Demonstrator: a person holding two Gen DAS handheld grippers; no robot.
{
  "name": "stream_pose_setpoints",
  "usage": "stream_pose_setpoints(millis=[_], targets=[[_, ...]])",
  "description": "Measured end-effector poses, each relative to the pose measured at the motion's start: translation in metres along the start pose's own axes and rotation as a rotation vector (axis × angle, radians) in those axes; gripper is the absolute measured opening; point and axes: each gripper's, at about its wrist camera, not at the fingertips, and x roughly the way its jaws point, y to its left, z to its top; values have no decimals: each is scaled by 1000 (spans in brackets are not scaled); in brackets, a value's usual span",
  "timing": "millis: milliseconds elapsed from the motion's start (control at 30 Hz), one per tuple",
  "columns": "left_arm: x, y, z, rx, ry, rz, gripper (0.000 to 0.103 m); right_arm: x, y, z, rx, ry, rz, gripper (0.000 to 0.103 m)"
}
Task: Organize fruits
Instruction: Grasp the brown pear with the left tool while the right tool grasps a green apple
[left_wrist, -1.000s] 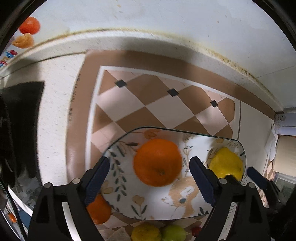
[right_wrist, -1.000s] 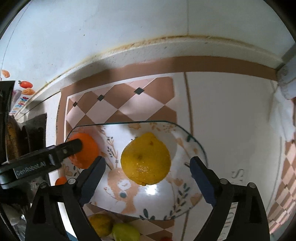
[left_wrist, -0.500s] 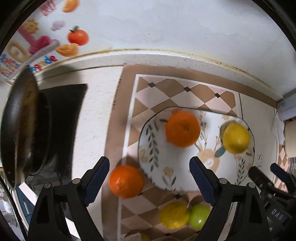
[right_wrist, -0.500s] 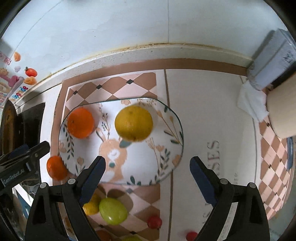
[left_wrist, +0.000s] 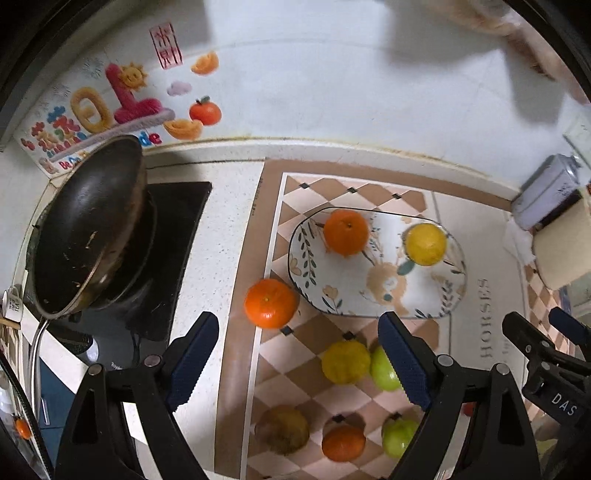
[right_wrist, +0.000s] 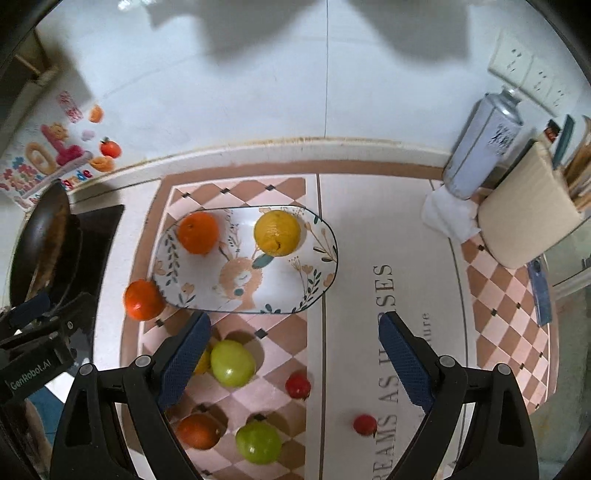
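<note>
Home kitchen, dark wok (left_wrist: 86, 221) on a black hob (left_wrist: 173, 254) left of the checked counter mat (right_wrist: 288, 354), tiled wall behind the mat, wall sockets (right_wrist: 528, 70) and spray can (right_wrist: 480, 147) to its right

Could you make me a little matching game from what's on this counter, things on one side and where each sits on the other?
Things:
1. yellow citrus
2. dark pan
3. spray can
4. small red fruit

Places:
A. on the black stove
B. on the plate
C. on the mat's lettered panel
D. by the wall, next to the beige holder

Pairs: 1-B, 2-A, 3-D, 4-C
</note>
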Motion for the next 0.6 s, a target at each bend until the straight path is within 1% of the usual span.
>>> stream_pose_setpoints(millis=[67, 200, 367, 500, 600], targets=[[-14, 0, -6, 5, -22, -7, 88, -19, 2, -8, -3, -29, 3, 95], [-44, 2, -21, 15, -72, -14, 88, -48, 5, -24, -7, -59, 5, 95], [-67, 1, -37, 26, -99, -36, 88, -73, 8, -44, 5, -79, 25, 95], [-71, 4, -50, 16, -90, -55, 88, -78, 6, -60, 26, -72, 49, 95], [-66, 9, -58, 11, -64, -62, 88, -64, 5, -74, 44, -26, 75, 95]])
